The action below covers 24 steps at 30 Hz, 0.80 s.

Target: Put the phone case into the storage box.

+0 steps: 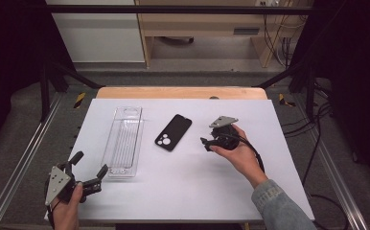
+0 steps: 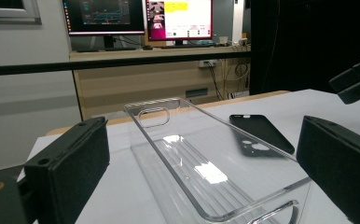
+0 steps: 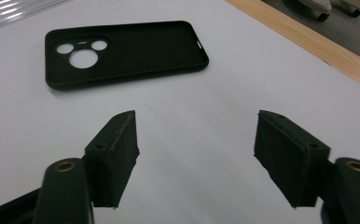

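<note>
White sheet (image 1: 183,191) covers the wooden bench (image 1: 180,92), monitors (image 2: 138,18) glow behind, and both tongs, left (image 1: 88,167) and right (image 3: 194,156), gape wide, gripping nothing.

Overhead light fell evenly on the white table (image 1: 183,191), which was bright while the surrounding frame and floor sank into near black at both sides of the high view. That picture was soft and grainy. Shadows were faint and short. In the left gripper view, white glare patches sat on the clear tray (image 2: 201,170), and the monitors behind glowed, slightly overexposed. In the right gripper view the black phone case (image 3: 127,51) was sharp, the near tongs (image 3: 197,158) slightly soft.
</note>
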### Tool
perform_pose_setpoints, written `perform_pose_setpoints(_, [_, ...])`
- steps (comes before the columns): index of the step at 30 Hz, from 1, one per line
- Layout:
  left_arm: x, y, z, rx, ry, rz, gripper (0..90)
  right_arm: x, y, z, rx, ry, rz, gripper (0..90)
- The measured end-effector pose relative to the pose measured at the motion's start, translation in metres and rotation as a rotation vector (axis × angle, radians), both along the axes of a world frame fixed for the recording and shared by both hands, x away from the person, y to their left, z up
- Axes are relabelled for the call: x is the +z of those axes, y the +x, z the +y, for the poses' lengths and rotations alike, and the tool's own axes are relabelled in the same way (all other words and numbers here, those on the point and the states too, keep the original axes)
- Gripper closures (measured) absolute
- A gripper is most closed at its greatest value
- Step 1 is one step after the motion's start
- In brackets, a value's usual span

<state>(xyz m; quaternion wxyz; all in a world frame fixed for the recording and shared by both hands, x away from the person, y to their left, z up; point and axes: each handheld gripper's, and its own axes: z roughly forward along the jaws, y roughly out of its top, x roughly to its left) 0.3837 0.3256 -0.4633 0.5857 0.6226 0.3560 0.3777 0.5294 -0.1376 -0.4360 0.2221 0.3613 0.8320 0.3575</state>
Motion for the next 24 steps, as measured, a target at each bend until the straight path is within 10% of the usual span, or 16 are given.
perform_pose_setpoints(24, [0.001,-0.001,0.001,0.003,-0.007,-0.003,2.1,0.0,0.029,0.025,-0.004,0.065,-0.01,70.9])
